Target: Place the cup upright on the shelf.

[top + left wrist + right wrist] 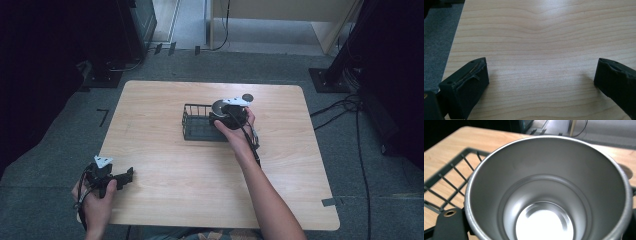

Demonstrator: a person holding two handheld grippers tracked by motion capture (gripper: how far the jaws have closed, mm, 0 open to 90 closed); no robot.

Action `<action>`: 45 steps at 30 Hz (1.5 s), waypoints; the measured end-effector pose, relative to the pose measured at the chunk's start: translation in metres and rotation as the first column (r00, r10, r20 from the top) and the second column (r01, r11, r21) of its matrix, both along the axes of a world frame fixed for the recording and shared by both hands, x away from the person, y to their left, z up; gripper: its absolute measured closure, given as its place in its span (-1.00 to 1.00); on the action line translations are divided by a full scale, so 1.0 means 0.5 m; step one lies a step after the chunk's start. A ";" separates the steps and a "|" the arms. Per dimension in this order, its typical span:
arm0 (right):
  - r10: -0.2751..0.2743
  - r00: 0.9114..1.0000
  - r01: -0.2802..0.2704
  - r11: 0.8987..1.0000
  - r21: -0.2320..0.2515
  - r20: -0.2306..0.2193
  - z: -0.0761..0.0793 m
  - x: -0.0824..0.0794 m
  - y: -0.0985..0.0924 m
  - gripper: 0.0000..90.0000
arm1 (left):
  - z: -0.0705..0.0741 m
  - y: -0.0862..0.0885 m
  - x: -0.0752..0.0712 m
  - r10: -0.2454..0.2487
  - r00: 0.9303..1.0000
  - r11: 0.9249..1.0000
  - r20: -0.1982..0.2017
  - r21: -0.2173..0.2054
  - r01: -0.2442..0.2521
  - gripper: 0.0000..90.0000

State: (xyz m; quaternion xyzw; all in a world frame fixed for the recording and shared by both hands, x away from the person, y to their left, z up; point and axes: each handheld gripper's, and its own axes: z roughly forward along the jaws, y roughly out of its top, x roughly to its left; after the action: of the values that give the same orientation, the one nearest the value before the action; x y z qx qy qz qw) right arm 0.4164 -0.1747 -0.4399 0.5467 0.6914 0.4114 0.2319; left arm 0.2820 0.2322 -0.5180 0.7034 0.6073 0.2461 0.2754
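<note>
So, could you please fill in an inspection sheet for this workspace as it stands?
Surface: wooden table, bare pale top.
Job's things: metal cup, empty, held over the black wire basket at mid-table.
Clutter: small dark round disc beyond the basket.
Grippers: right gripper shut on the cup's rim; left gripper open, nothing between its jaws, at the table's near left corner.
Cables: cables across the floor at right.
Surroundings: grey carpet; dark stands at the back.
</note>
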 end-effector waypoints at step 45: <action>0.013 0.997 -0.010 0.999 -0.035 0.078 0.061 -0.104 -0.111 -1.00 | 0.000 0.000 0.000 0.000 1.000 1.000 0.001 0.000 0.000 -1.00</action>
State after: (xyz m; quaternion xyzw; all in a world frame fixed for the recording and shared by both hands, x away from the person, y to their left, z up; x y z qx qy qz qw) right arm 0.3642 -0.2304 -0.4094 0.5220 0.6919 0.4219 0.2659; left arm 0.2821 0.2322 -0.5182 0.7034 0.6069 0.2465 0.2758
